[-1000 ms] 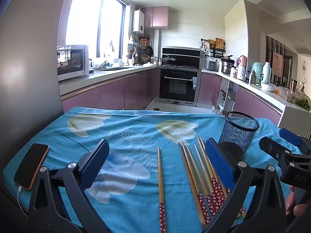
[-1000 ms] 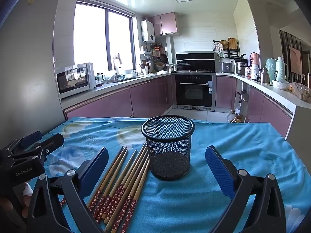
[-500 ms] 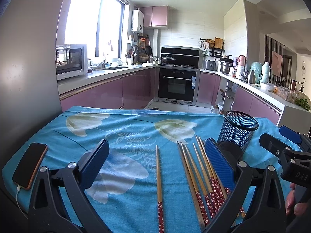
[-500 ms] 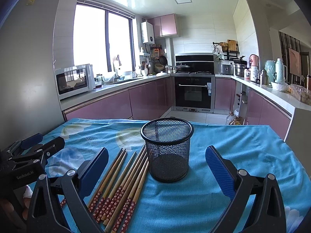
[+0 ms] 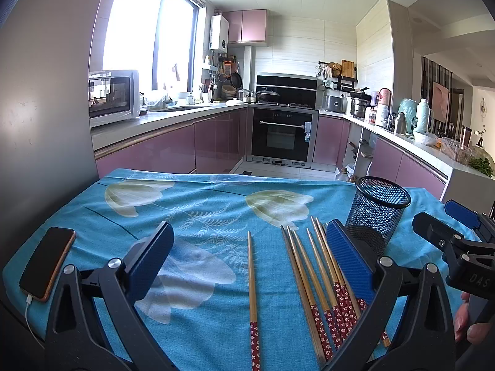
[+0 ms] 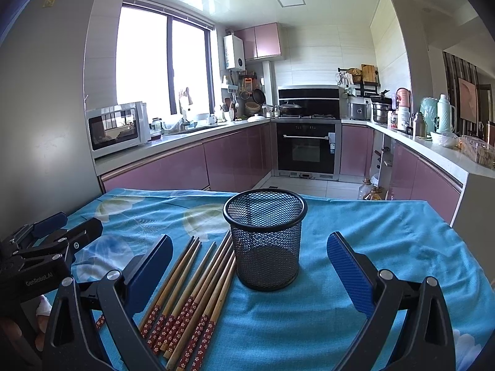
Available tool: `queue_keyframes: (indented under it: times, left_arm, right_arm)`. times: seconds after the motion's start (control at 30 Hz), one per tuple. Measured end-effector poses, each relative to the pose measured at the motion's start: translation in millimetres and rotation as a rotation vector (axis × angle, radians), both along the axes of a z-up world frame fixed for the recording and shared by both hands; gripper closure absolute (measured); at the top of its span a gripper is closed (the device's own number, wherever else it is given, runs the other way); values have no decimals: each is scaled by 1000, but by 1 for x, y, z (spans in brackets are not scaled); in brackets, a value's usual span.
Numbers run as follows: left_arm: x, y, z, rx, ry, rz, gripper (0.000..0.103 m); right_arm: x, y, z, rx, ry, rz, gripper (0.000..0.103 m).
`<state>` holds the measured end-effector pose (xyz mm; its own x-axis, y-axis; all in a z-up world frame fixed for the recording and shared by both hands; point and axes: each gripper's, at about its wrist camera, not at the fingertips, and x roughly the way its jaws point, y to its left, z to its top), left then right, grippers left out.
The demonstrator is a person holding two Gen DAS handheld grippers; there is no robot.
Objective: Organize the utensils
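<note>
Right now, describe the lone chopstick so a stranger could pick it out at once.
Start at the blue tablecloth and find the black mesh cup standing on it. A bundle of chopsticks lies just left of the cup. The lone chopstick lies further left, apart from the bundle, touching none of them.

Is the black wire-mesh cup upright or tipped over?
Upright: the black wire-mesh cup stands on its base on the blue tablecloth, round rim facing up.

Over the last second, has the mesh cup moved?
No. In the right wrist view the cup stands in the same place against the chopsticks and the cloth's flower print.
</note>
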<state>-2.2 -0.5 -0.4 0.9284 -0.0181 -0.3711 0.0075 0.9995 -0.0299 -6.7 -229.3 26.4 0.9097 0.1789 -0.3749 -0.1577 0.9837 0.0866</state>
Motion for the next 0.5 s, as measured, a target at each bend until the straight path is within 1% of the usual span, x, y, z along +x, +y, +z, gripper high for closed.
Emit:
queue_keyframes:
  times: [0.5]
  left_arm:
    - [1,1,-1,6,8,8,6]
  right_arm:
    - [0,-1,-4,8,17,9,6]
